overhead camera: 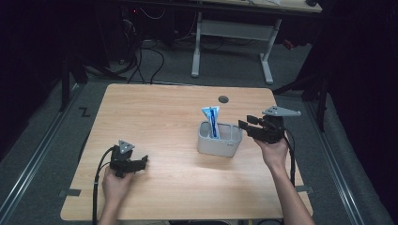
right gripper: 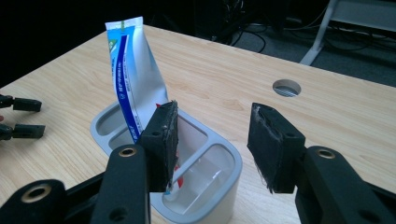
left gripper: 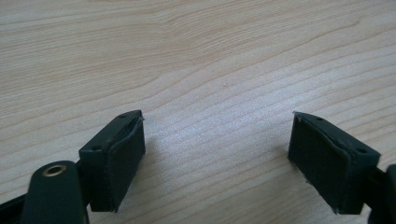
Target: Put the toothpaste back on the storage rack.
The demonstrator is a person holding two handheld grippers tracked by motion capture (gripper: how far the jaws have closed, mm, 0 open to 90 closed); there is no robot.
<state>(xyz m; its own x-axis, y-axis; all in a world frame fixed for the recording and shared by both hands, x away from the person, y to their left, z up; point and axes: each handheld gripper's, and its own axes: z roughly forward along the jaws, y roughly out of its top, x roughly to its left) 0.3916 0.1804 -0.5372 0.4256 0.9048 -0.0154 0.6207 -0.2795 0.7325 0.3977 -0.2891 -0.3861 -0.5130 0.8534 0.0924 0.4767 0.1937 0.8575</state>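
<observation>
Toothpaste tube (right gripper: 130, 84) upright in holder (overhead camera: 206, 146) | right gripper (right gripper: 212, 144) beside rim, apparently clear

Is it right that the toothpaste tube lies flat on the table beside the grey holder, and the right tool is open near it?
Not quite. The toothpaste tube does not lie flat on the table; it stands upright inside a compartment of the grey holder, as the right gripper view shows. The rest holds: the right tool is open near it, with nothing between its jaws.

My light wooden table (overhead camera: 159, 117) carries a grey holder (overhead camera: 219, 139) right of its middle. The table's round cable hole (overhead camera: 223, 99) lies just beyond the holder, toward the far edge. Nothing else rests near it.
</observation>
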